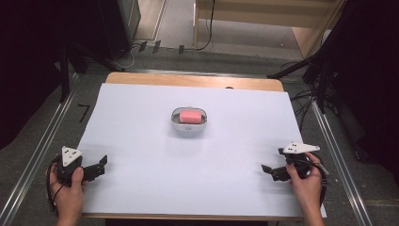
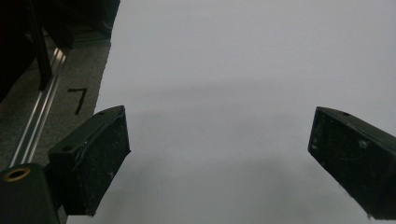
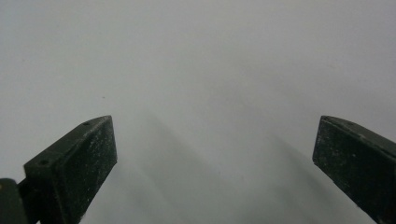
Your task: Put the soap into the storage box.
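From the high view I see a white sheet (image 1: 141,155) covering most of a wooden table (image 1: 193,81), and near its middle a small pale grey dish (image 1: 189,128) with a pink block (image 1: 190,115) lying in it. My left gripper (image 1: 96,167) sits at the near left corner of the sheet, my right gripper (image 1: 270,170) at the near right, each held in a hand (image 1: 68,190) and well apart from the dish. Both point inward across the sheet, and each carries its grey three-cornered plate on top.

The high view is too coarse for me to judge the jaws, but the gripper views settle it. In the left gripper view, the left gripper (image 2: 219,149) has its black jaws spread wide with bare sheet between them; this view alone gives me the sheet's left edge, a metal rail (image 2: 39,112) and a black "7" mark (image 2: 78,99) on the grey floor beside it. In the right gripper view, the right gripper (image 3: 215,154) is likewise wide open over plain white sheet, its jaws holding nothing. The dish and block appear to me from above.
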`<state>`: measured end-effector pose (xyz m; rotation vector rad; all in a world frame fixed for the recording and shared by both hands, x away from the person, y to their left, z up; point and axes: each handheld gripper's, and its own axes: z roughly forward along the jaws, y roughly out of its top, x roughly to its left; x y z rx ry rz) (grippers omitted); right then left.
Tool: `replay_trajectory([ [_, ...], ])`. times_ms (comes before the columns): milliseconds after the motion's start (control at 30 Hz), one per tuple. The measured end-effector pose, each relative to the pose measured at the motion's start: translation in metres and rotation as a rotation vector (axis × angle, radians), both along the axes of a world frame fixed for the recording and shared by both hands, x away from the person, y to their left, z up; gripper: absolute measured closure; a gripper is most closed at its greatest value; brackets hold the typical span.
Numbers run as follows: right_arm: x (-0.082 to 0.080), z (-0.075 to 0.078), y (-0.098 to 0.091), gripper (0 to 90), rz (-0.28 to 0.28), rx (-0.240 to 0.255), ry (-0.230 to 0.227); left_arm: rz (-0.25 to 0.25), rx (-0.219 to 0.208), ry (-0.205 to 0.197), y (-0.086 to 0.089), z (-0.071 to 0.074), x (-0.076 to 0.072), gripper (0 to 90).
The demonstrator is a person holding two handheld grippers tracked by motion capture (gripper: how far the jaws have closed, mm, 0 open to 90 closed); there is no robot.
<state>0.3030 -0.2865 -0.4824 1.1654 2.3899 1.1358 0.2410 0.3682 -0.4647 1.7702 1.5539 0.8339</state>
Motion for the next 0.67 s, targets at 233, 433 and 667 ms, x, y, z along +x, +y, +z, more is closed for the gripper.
replay_trajectory([
  [233, -0.017, -0.007, -0.02, 0.0, -0.072, 0.068, -0.048, -0.002, -0.004, -0.001, 0.0, 0.0, 0.0, 5.8],
  [433, -0.021, -0.006, -0.027, 0.0, -0.103, 0.129, -0.09, -0.003, -0.015, 0.006, 0.001, 0.0, 0.001, 5.8],
  [667, -0.02, -0.007, -0.023, 19.0, -0.089, 0.103, -0.078, -0.004, -0.015, 0.014, 0.001, 0.0, 0.002, 5.8],
])
